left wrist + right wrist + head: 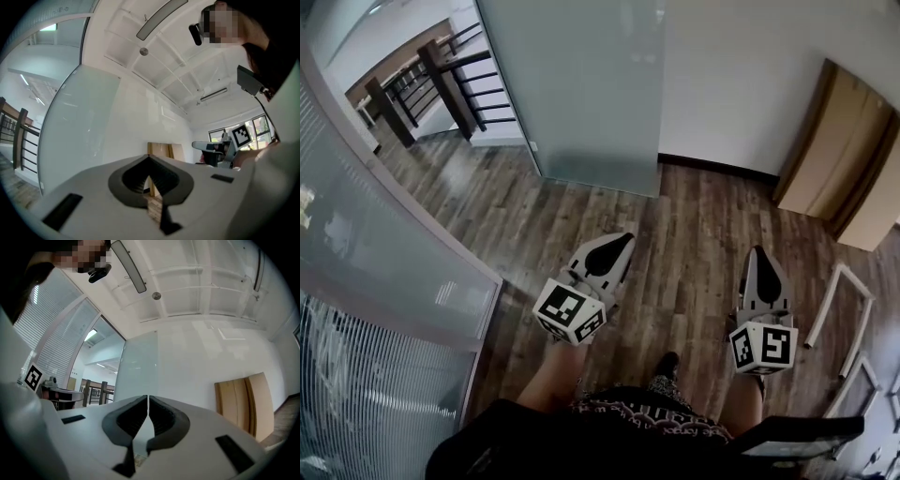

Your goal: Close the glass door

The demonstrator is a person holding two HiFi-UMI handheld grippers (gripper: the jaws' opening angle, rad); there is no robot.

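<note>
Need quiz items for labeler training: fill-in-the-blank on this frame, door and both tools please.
1. The left tool and the right tool both have jaws ____, holding nothing.
2. The glass door stands ____; neither tool touches it.
3. In the head view, the wooden boards lean against the wall to the door's ____.
Missing: shut; open; right
</note>
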